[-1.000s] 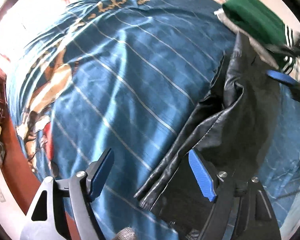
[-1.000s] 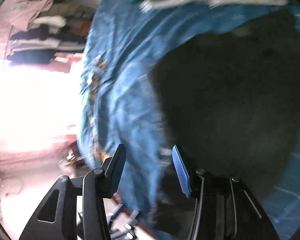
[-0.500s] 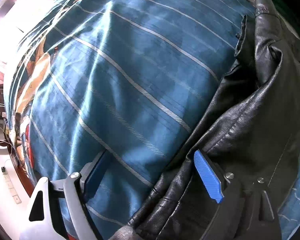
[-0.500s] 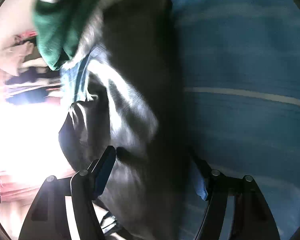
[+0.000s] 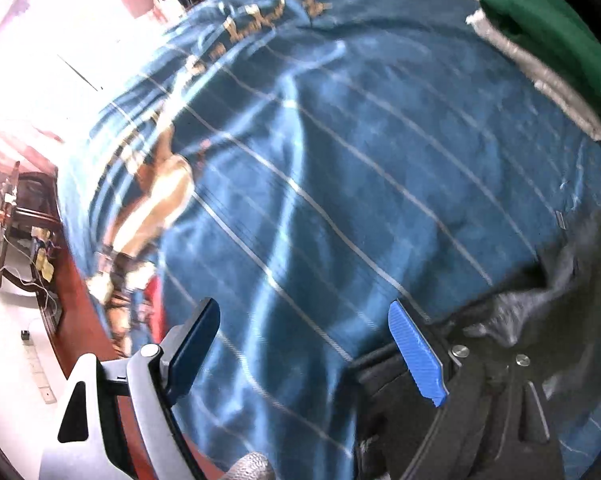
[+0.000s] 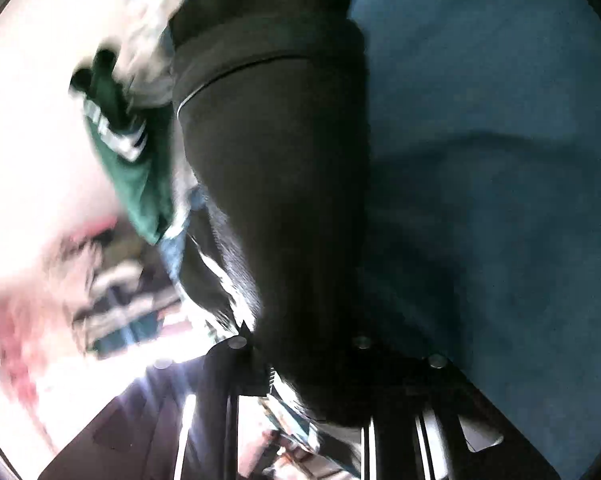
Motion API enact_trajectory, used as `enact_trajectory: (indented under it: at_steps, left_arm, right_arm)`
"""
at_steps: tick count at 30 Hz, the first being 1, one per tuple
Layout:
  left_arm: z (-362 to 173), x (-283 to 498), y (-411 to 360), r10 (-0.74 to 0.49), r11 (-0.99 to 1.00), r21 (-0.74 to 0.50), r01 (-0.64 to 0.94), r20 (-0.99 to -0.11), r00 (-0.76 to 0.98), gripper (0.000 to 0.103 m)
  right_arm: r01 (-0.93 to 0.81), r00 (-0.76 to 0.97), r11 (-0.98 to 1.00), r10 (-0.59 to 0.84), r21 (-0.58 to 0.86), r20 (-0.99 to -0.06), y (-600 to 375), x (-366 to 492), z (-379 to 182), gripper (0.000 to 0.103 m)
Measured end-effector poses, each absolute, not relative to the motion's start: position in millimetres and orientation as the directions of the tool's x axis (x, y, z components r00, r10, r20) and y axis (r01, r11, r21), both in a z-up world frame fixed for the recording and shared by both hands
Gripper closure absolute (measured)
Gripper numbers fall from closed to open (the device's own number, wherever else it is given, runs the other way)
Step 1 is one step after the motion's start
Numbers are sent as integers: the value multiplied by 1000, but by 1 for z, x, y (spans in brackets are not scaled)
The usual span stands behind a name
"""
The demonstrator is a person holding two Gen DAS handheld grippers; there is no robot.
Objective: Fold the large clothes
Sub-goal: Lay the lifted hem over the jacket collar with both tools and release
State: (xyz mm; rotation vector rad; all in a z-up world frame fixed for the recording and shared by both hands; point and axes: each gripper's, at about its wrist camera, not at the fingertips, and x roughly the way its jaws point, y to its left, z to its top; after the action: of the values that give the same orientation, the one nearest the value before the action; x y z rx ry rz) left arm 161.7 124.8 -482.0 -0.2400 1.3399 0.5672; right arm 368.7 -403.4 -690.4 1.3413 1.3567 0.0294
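Observation:
A black leather jacket [image 5: 516, 312] lies on a blue striped bedspread [image 5: 340, 168] at the lower right of the left wrist view. My left gripper [image 5: 304, 352] is open and empty above the bedspread, with the jacket just right of its right finger. In the right wrist view the jacket [image 6: 276, 168] rises in a dark bunched column straight out of my right gripper [image 6: 300, 344], which is shut on it. The fingertips are hidden by the leather.
A folded green garment with white stripes [image 5: 548, 28] lies at the far right of the bed, also in the right wrist view [image 6: 136, 168]. The bed's left edge drops to a red floor [image 5: 80, 300] with dark furniture [image 5: 28, 216]. Bright window glare fills the left.
My right gripper has closed on the jacket and lifted it. My left gripper has pulled back from the jacket, so more bedspread shows between its open fingers.

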Motion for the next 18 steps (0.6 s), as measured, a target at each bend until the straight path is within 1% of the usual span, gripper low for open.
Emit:
enact_trajectory:
  at_steps: [1, 2, 3, 4, 5, 6, 8, 10, 12, 14, 15, 16, 17, 18]
  left_arm:
    - [-473, 159, 125, 251, 844, 150, -514, -959, 133, 16]
    - [-466, 158, 122, 250, 846, 145, -513, -958, 142, 16]
    - [-466, 158, 115, 251, 847, 143, -512, -957, 148, 16]
    - [-464, 156, 110, 251, 849, 143, -509, -956, 152, 16]
    - [-464, 153, 106, 250, 850, 145, -506, -957, 146, 15]
    - [-463, 152, 95, 244, 851, 144, -505, -960, 136, 14]
    - [-472, 155, 77, 216, 856, 126, -501, -969, 124, 13]
    - [-481, 153, 55, 190, 872, 113, -477, -975, 117, 13]
    - [-487, 150, 29, 163, 890, 99, -444, -980, 110, 12]
    - [-494, 149, 7, 128, 905, 78, -419, -987, 92, 12]
    - [-497, 150, -3, 108, 910, 62, -410, -990, 89, 12]
    - [-502, 152, -14, 95, 914, 53, -402, -992, 85, 12]
    - [-506, 155, -22, 90, 917, 50, -395, -992, 84, 12]
    - [-508, 157, -29, 91, 921, 50, -387, -992, 89, 12]
  right_arm:
    - [680, 307, 370, 640, 633, -704, -420, 340, -685, 84]
    - [703, 287, 383, 619, 599, -731, -432, 320, -685, 78]
    - [732, 256, 392, 601, 558, -757, -442, 301, -689, 68]
    - [751, 214, 416, 582, 512, -785, -448, 288, -693, 64]
    - [758, 134, 484, 542, 438, -829, -457, 276, -699, 54]
    - [748, 82, 533, 516, 395, -853, -464, 271, -699, 47]
    - [678, -30, 662, 461, 320, -887, -464, 268, -693, 39]
    - [561, -96, 789, 362, 251, -927, -454, 270, -665, 38]
    - [429, -117, 880, 279, 205, -953, -441, 274, -634, 37]
    - [332, -129, 918, 270, 215, -954, -427, 280, -617, 37]
    - [276, -124, 928, 290, 248, -949, -415, 287, -612, 39]
    - [194, -115, 939, 308, 283, -944, -397, 298, -606, 43]
    - [141, -115, 948, 302, 286, -946, -382, 310, -605, 56]
    - [81, -116, 954, 296, 288, -948, -364, 324, -607, 63]
